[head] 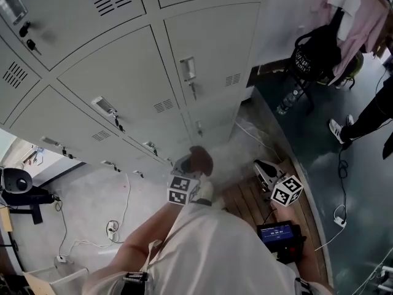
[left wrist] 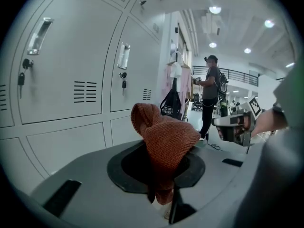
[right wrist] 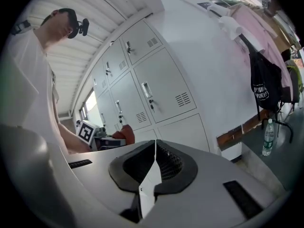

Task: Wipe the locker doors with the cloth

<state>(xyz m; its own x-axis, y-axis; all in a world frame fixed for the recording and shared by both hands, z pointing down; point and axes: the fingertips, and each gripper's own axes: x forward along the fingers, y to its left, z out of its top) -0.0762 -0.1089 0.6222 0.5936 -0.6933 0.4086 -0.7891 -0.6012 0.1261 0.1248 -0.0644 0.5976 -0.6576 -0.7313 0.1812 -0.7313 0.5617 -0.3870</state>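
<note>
While the head view looks down, the left gripper (head: 190,169) holds the cloth (head: 201,159) near the low locker doors (head: 209,112). The right gripper (head: 270,176) hangs to its right, over wood planks (head: 245,201). Left gripper view: jaws clamped on the cloth, lockers left, open floor right. Right gripper view: jaws pressed together, nothing between them; a bag (right wrist: 266,87) and bottle (right wrist: 268,137) sit far right.
</note>
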